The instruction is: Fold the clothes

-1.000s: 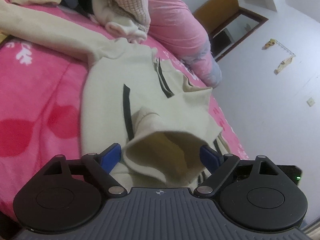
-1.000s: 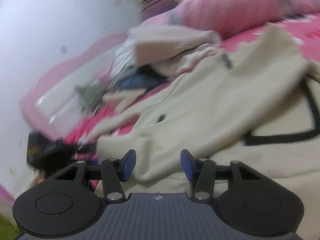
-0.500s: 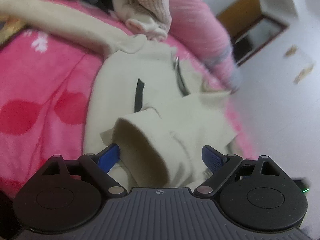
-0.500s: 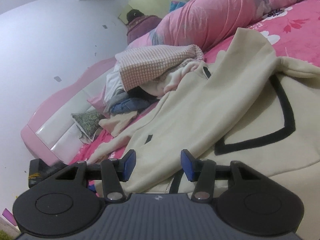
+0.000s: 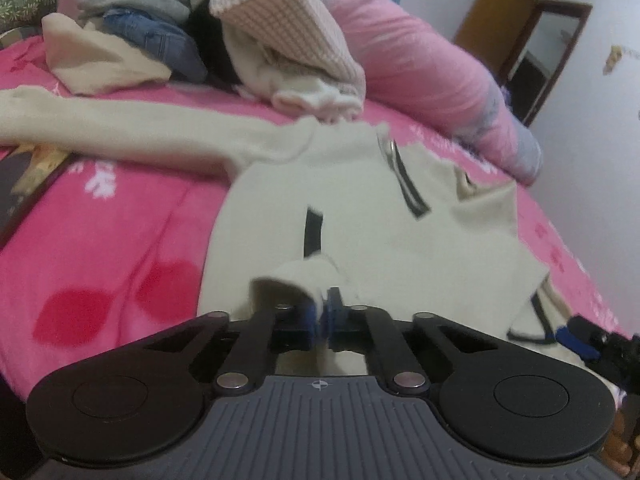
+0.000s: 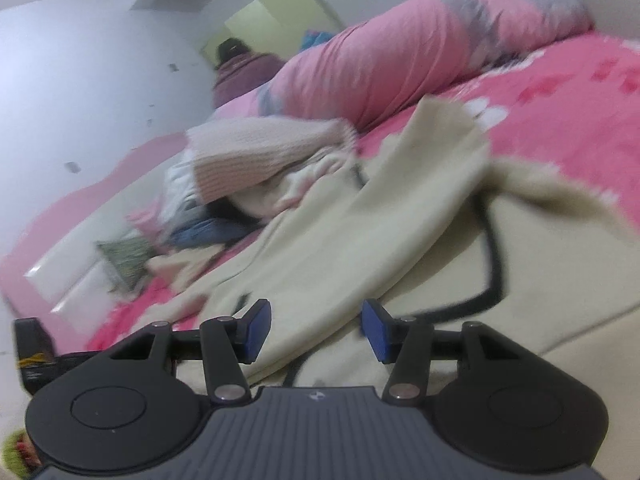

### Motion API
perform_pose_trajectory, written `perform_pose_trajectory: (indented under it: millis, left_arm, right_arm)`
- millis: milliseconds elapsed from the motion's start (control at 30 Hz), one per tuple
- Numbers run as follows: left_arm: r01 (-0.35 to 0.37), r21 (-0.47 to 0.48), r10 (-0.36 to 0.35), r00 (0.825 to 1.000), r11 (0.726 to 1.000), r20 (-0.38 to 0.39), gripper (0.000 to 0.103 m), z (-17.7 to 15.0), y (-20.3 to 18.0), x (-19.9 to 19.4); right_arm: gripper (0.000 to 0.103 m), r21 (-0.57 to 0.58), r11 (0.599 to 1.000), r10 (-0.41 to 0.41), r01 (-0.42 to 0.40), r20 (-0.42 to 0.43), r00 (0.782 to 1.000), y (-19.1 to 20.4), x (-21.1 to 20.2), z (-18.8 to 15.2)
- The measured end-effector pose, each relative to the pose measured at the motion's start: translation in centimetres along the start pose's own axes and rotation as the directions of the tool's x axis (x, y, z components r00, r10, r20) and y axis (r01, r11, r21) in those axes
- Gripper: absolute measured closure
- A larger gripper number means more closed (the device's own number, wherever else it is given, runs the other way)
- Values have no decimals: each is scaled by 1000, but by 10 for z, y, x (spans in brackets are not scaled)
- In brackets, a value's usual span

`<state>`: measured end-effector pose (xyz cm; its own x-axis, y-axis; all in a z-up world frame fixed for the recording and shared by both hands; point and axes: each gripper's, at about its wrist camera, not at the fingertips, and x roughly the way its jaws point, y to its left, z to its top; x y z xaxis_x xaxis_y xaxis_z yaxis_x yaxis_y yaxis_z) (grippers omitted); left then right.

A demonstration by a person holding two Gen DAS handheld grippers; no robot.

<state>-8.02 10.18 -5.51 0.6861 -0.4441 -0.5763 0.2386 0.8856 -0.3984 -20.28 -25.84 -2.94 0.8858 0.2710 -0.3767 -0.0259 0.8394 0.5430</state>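
Here, in the left wrist view, the left gripper sits at the near centre with its two blue pads clenched together on a raised fold of a cream sweatshirt. The pinched cloth stands up in a small hump just left of the pads. The sweatshirt lies spread across a bright pink blanket, with black trim lines on its front and a short dark zip near the collar. One long cream sleeve stretches away to the left across the blanket. Beyond it, at the far side, rests a heap of unfolded clothes: a pink-and-white checked piece on top, blue denim, grey and cream pieces beneath. A long pink bolster pillow lies to the far right, and behind it a brown wooden door frame stands against a white wall. At the near right edge, part of the other gripper shows dark and blurred. In the right wrist view, which is tilted and somewhat blurred, the right gripper sits at the near centre with its blue pads apart, released, pressing on nothing. A fold of the cream sweatshirt lies between and below the pads, with a curved black trim line to the right. The clothes heap is at far left, near a pale pink-edged headboard. The pink bolster pillow runs along the far right, and the pink blanket shows beneath it.
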Motion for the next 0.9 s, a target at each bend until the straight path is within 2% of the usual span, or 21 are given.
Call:
perform_pose_trajectory:
  millis: [67, 167, 233, 300, 367, 433, 500, 567, 600, 667, 767, 900]
  left_arm:
    - [26, -32, -26, 1000, 999, 8, 103, 20, -2, 11]
    - [91, -72, -89, 995, 993, 37, 103, 71, -9, 37]
    - [142, -57, -136, 986, 988, 99, 103, 115, -24, 52]
    - [207, -29, -199, 964, 978, 179, 103, 158, -45, 52]
    - [274, 18, -269, 926, 961, 265, 103, 190, -66, 42]
    - [303, 81, -313, 888, 949, 336, 103, 199, -76, 25]
    - [295, 99, -311, 881, 950, 356, 103, 190, -68, 19]
    - [233, 95, -251, 917, 968, 311, 103, 169, -49, 29]
    - [180, 81, -195, 946, 980, 259, 103, 158, -36, 42]
    - [93, 38, -98, 983, 995, 153, 103, 135, -8, 69]
    - [28, -37, -26, 999, 999, 48, 103, 106, 29, 96]
    - [26, -19, -25, 998, 999, 58, 103, 94, 33, 101]
  right_arm:
    - [49, 0, 997, -71, 71, 26, 997, -4, -3, 10]
    - [49, 25, 986, -165, 163, 62, 984, -13, -7, 25]
    - [49, 63, 979, -200, 194, 88, 976, -19, -11, 34]
    - [49, 105, 972, -222, 210, 117, 968, -24, -16, 42]
    - [49, 115, 966, -245, 231, 137, 960, -27, -21, 46]
    - [49, 103, 959, -275, 262, 142, 951, -29, -21, 47]
    - [49, 87, 952, -305, 295, 140, 942, -31, -19, 47]
    - [49, 64, 945, -327, 321, 117, 938, -35, -11, 48]
    - [49, 45, 939, -343, 340, 103, 934, -37, -6, 49]
    - [49, -32, 919, -391, 394, 78, 917, -36, 7, 54]
    - [49, -202, 849, -484, 488, 72, 872, -26, 30, 62]
    - [49, -439, 716, -581, 543, 58, 812, -18, 71, 65]
